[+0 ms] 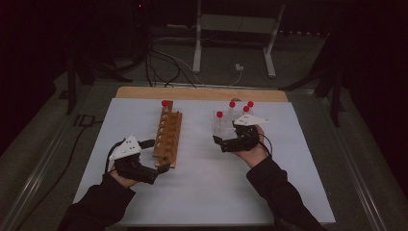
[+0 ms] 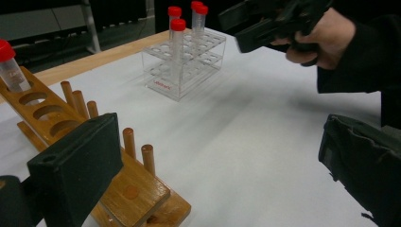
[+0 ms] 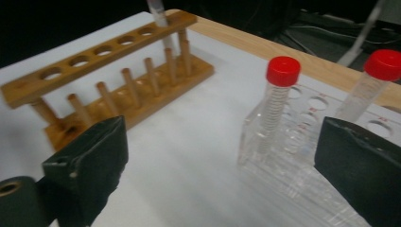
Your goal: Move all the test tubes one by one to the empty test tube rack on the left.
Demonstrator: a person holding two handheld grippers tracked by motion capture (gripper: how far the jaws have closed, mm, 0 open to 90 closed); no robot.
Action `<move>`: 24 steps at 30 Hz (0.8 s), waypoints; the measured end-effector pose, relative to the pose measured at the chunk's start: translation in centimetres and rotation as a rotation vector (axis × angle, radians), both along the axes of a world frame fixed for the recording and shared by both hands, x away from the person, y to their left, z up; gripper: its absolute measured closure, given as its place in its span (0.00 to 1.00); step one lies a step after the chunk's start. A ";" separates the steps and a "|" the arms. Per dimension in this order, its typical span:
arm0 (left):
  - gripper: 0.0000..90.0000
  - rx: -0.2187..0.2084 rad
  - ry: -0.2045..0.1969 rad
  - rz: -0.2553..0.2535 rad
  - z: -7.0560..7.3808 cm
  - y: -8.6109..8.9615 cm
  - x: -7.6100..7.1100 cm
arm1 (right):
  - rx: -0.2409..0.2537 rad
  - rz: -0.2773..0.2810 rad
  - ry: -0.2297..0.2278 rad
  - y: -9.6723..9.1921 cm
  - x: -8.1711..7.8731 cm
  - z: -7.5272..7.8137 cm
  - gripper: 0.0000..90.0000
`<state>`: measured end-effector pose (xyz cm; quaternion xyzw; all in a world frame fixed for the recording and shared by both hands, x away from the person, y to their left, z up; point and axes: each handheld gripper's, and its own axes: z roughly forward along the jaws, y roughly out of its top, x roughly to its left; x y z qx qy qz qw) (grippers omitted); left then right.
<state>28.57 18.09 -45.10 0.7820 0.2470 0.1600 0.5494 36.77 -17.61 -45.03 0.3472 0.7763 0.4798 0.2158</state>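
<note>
A wooden tube rack lies on the white mat, with one red-capped tube standing in its far end. A clear plastic rack to its right holds several red-capped tubes. My left gripper is open at the wooden rack's near end; in its own view that rack sits beside one jaw, and the left gripper holds nothing. My right gripper is open just in front of the clear rack, near the closest tube, with nothing gripped.
The white mat covers a wooden tabletop. A metal stand and cables lie on the dark floor beyond. Bare mat stretches between the two racks and toward the front edge.
</note>
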 end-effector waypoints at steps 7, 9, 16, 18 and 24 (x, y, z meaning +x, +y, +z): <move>0.01 -0.007 0.004 -0.006 0.0 0.1 -0.1 | -0.011 -0.055 -0.016 0.2 1.3 -0.8 0.23; 0.01 -0.007 0.007 -0.016 -0.1 0.1 -0.1 | -0.010 -0.070 -0.012 0.2 1.6 -0.9 0.30; 0.01 0.001 -0.003 -0.018 -0.2 -0.1 -0.1 | -0.036 -0.101 0.014 0.3 3.1 -1.3 0.47; 0.01 -0.003 0.002 -0.024 -0.2 -0.1 -0.1 | -0.045 -0.117 0.023 0.4 3.4 -1.4 0.52; 0.01 0.003 0.001 -0.030 -0.2 -0.2 -0.2 | -0.048 -0.133 0.033 0.5 4.5 -1.8 0.61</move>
